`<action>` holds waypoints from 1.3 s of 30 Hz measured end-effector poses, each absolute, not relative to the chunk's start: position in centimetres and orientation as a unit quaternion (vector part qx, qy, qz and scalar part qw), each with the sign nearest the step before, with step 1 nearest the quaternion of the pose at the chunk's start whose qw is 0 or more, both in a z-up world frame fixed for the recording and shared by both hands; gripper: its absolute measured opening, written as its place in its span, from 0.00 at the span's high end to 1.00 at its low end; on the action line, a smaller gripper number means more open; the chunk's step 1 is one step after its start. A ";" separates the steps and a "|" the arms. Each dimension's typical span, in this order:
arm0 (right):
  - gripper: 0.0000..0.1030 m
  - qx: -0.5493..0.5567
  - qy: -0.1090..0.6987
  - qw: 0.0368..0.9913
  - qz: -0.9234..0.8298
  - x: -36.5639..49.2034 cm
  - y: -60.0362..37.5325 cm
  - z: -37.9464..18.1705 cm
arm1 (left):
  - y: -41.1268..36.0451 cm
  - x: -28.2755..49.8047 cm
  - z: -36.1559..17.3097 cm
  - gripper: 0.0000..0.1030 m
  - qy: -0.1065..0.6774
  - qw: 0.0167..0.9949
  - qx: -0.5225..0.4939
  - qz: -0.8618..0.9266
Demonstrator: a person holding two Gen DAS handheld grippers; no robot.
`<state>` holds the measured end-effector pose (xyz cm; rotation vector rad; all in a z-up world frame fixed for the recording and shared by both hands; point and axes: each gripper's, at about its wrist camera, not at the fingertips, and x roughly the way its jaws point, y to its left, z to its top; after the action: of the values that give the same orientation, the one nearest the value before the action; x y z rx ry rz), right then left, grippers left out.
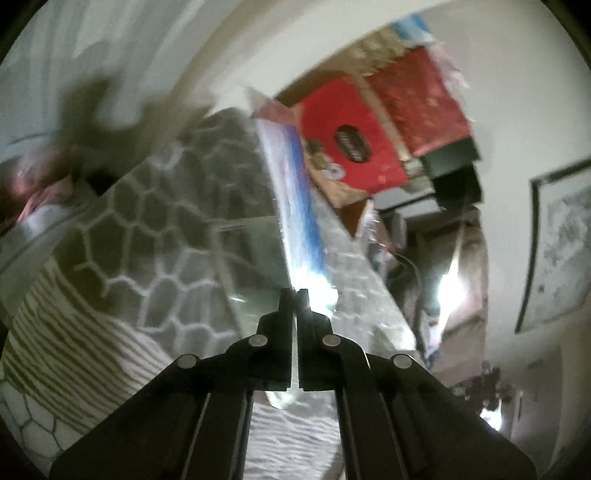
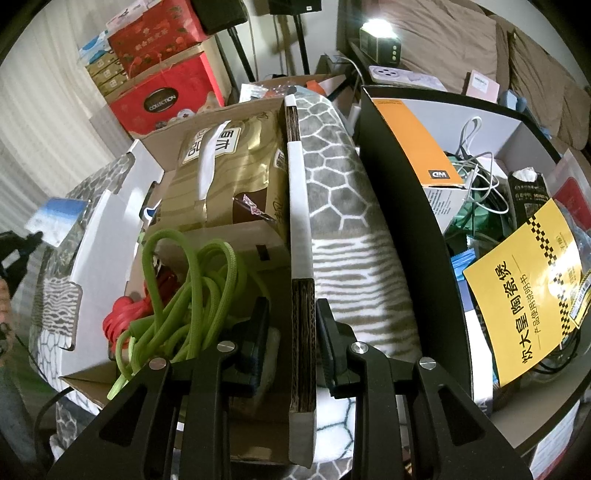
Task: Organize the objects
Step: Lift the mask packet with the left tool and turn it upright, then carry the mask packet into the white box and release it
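Cardboard box wall (image 2: 301,221) lengthwise, pointing away

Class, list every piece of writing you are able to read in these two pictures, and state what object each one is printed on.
"COLLECTION": dark oval on the red gift box.
"WD", upside down: orange and white box.
"炊大皇 陶瓷煲" and below it "产品使用说明书": yellow booklet.
Large Chinese characters on the gold bag: only partly legible, not quotable.
Gold print on the upper red box: too small.
Left wrist view: oval label on the red box is blurred.

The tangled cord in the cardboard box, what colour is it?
Lime green cord, clearest in the right wrist view.
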<state>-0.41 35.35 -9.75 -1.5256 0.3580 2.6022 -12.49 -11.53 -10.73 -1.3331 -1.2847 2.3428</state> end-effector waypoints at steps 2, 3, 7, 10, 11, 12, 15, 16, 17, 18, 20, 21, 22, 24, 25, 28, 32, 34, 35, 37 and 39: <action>0.75 -0.501 0.119 0.051 0.856 -0.3 35.3 -9.8 | -10.5 -12.2 -8.9 0.99 -0.420 0.107 -0.438 0.788; 0.75 -0.501 0.119 0.051 0.856 -0.2 35.3 -9.8 | -10.0 -12.1 -7.9 0.99 -0.415 0.122 -0.435 0.790; 0.75 -0.501 0.118 0.051 0.856 -0.2 35.3 -9.8 | -7.5 -11.4 -4.6 0.99 -0.394 0.181 -0.425 0.795; 0.75 -0.501 0.119 0.051 0.856 -0.1 35.3 -9.8 | -5.1 -10.8 -2.2 0.99 -0.372 0.228 -0.422 0.795; 0.75 -0.501 0.119 0.051 0.856 -0.1 35.3 -9.8 | -4.2 -10.6 -1.5 0.99 -0.366 0.245 -0.422 0.792; 0.75 -0.501 0.119 0.051 0.856 -0.1 35.3 -9.8 | -3.3 -10.5 -0.9 0.99 -0.361 0.263 -0.424 0.788; 0.75 -0.501 0.118 0.051 0.856 -0.2 35.3 -9.8 | -0.2 -9.9 0.3 0.99 -0.336 0.315 -0.435 0.774; 0.75 -0.501 0.119 0.051 0.856 -0.2 35.3 -9.8 | 0.9 -9.7 0.5 0.99 -0.328 0.329 -0.440 0.768; 0.75 -0.501 0.119 0.051 0.856 -0.2 35.3 -9.8 | 1.9 -9.5 0.6 0.99 -0.322 0.342 -0.446 0.762; 0.75 -0.501 0.119 0.051 0.856 -0.2 35.3 -9.7 | 2.9 -9.3 0.7 0.99 -0.316 0.355 -0.452 0.755; 0.75 -0.501 0.119 0.051 0.856 -0.2 35.3 -9.7 | 4.9 -9.1 0.7 0.99 -0.302 0.377 -0.463 0.743; 0.75 -0.500 0.119 0.051 0.856 -0.2 35.3 -9.7 | 5.8 -8.9 0.7 0.99 -0.297 0.384 -0.467 0.739; 0.75 -0.500 0.119 0.051 0.856 -0.2 35.3 -9.7 | 6.5 -8.7 0.7 0.99 -0.293 0.392 -0.470 0.734; 0.75 -0.499 0.120 0.050 0.857 -0.2 35.4 -9.5 | 8.6 -8.4 0.5 0.99 -0.281 0.415 -0.478 0.722; 0.75 -0.499 0.120 0.050 0.857 -0.2 35.4 -9.4 | 9.2 -8.2 0.3 0.99 -0.276 0.424 -0.482 0.716; 0.75 -0.498 0.120 0.049 0.858 -0.2 35.5 -9.2 | 11.4 -8.0 -0.9 0.99 -0.268 0.448 -0.502 0.690; 0.75 -0.498 0.119 0.049 0.858 -0.2 35.6 -9.1 | 14.5 -8.4 -2.9 0.99 -0.241 0.466 -0.541 0.658; 0.75 -0.498 0.119 0.049 0.857 -0.2 35.6 -9.1 | 15.5 -8.6 -3.6 0.99 -0.220 0.462 -0.554 0.657; 0.75 -0.498 0.119 0.049 0.857 -0.2 35.6 -9.1 | 16.0 -8.7 -3.9 0.99 -0.207 0.457 -0.561 0.658; 0.75 -0.500 0.116 0.054 0.856 -0.2 35.6 -9.1 | 16.7 -9.0 -4.2 0.99 -0.192 0.448 -0.570 0.662; 0.75 -0.501 0.120 0.053 0.855 -0.1 35.8 -9.3 | 17.2 -9.3 -4.6 0.99 -0.173 0.436 -0.578 0.668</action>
<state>-0.15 35.79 -9.32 -1.5233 0.3633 2.5996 -9.25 17.20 -4.55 -1.4384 -0.4313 1.6619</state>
